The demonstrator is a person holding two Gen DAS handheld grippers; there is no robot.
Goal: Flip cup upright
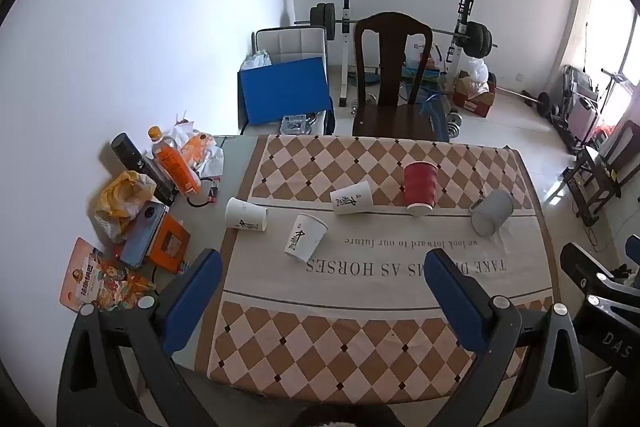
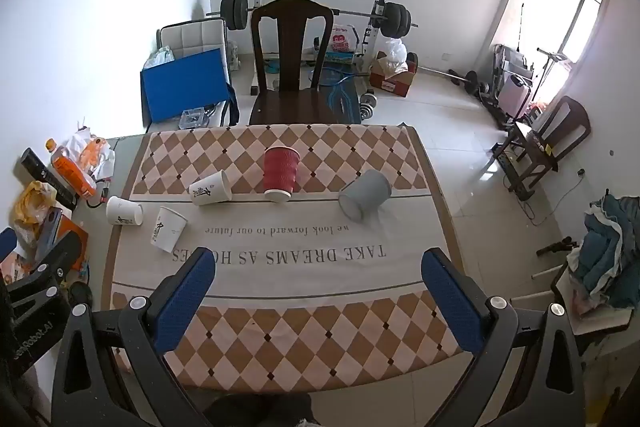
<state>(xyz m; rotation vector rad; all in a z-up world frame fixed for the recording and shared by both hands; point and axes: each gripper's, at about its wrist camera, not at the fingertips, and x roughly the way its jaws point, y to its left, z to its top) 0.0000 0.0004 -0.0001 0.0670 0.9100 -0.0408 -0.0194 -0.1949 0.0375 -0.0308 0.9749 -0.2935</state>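
Observation:
Several cups lie on their sides on the checkered tablecloth [image 1: 360, 339]: a red ribbed cup [image 1: 419, 187] [image 2: 281, 174], a grey cup [image 1: 492, 213] [image 2: 365, 194], and three white paper cups with black calligraphy [image 1: 245, 214] [image 1: 305, 237] [image 1: 352, 198], also in the right wrist view [image 2: 124, 211] [image 2: 168, 229] [image 2: 211, 188]. My left gripper [image 1: 326, 269] is open and empty above the near part of the table. My right gripper [image 2: 320, 267] is open and empty, likewise well short of the cups.
Clutter sits at the table's left edge: an orange bottle [image 1: 173, 159], a black can [image 1: 132, 155], a phone [image 1: 142, 233], bags and packets. A dark wooden chair [image 1: 394, 75] stands behind the table. Gym weights [image 1: 478, 39] and boxes stand on the floor beyond.

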